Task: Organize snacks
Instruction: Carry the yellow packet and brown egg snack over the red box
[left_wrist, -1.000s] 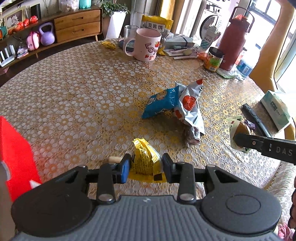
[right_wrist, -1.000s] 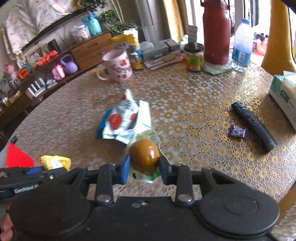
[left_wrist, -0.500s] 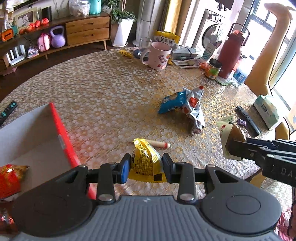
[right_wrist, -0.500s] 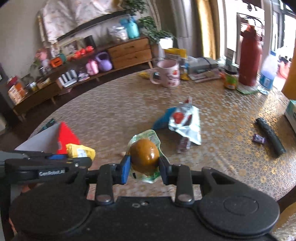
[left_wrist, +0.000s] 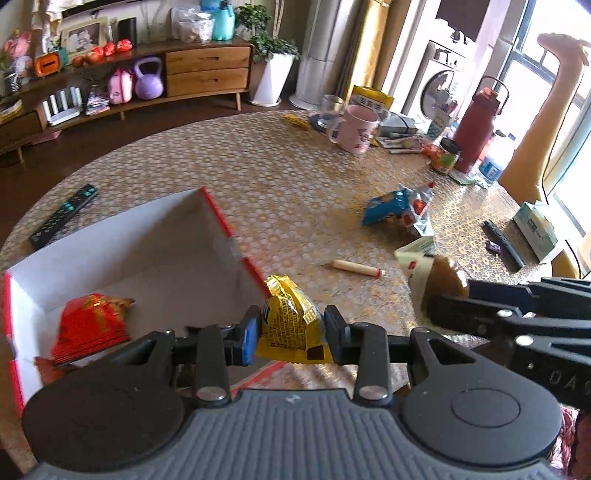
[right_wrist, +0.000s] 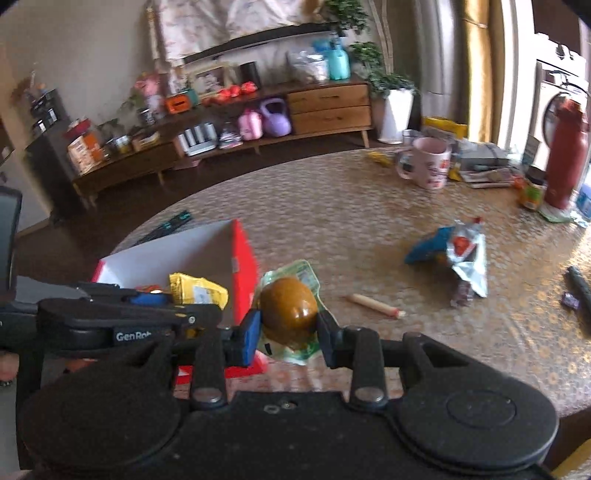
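My left gripper (left_wrist: 290, 328) is shut on a yellow snack packet (left_wrist: 290, 319), held above the near right corner of a red box with a white inside (left_wrist: 218, 216). A red snack packet (left_wrist: 92, 321) lies in that box. My right gripper (right_wrist: 286, 325) is shut on a brown bun in a clear green wrapper (right_wrist: 290, 308), just right of the box (right_wrist: 243, 254). A blue packet (left_wrist: 384, 208) and a silver one (left_wrist: 419, 216) lie together mid-table, with a sausage stick (left_wrist: 356, 267) nearer.
A black remote (left_wrist: 62, 216) lies left of the box. At the far table edge stand a pink mug (left_wrist: 356, 129), a jar (left_wrist: 447, 157) and a red flask (left_wrist: 476, 125). At the right lie another remote (left_wrist: 504, 242), a small purple sweet (left_wrist: 494, 246) and a tissue box (left_wrist: 535, 229).
Both grippers have risen and swung left with their snacks. The red box has come into view under the left gripper, and the blue and silver packets have fallen back to the right.
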